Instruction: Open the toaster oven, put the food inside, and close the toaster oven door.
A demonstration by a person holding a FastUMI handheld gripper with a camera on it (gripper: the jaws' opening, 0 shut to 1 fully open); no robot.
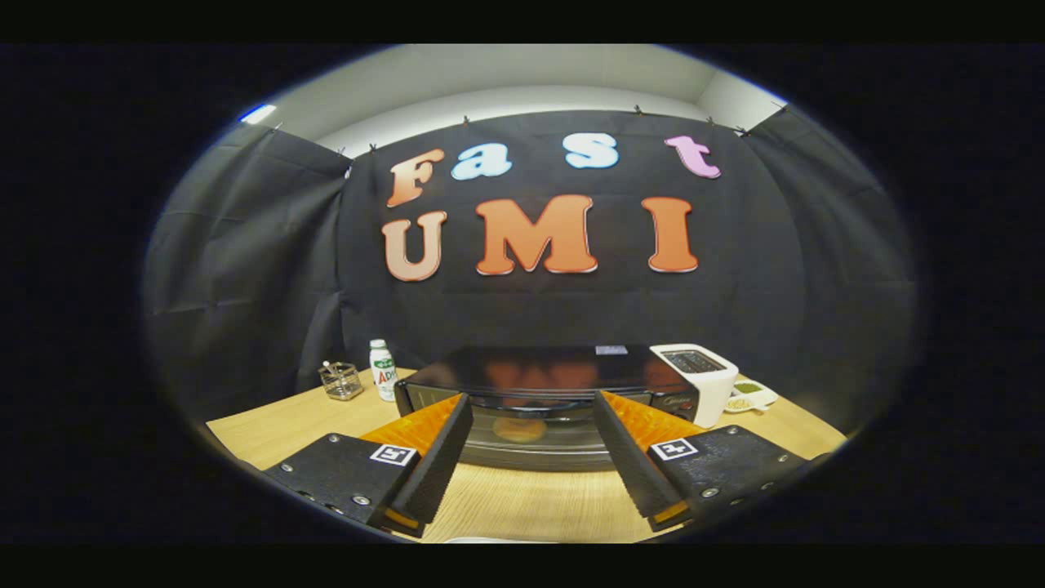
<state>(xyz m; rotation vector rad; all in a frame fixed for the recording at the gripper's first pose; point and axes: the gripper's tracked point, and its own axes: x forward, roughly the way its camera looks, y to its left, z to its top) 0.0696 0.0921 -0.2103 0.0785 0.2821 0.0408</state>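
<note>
Toaster oven: the toaster oven (539, 392) sits on the worktop (531, 502) just ahead of the fingers, its dark glossy top facing the booth wall's reflection.
Door: the glass door (531, 441) looks closed, upright against the front; a pale round shape shows through the glass, though whether that is food or a reflection I cannot tell.
Handle: a dark bar (531, 406) runs along the top edge of the door, between the two fingers as seen from here.
Gripper: the gripper (531, 453) is spread wide and holds nothing, its fingers framing the door from either side without touching it.
Step in hand: judged as the approach to open the door.
Doing it well: bring the fingers level with the bar, close on its middle, then pull outward and down along the hinge's arc rather than straight back, so the oven does not slide.
Around: a white toaster (700, 377) stands just beside the oven; a small dish (747, 398) beyond it; a bottle (381, 369) and a clear holder (340, 380) on the other side.
</note>
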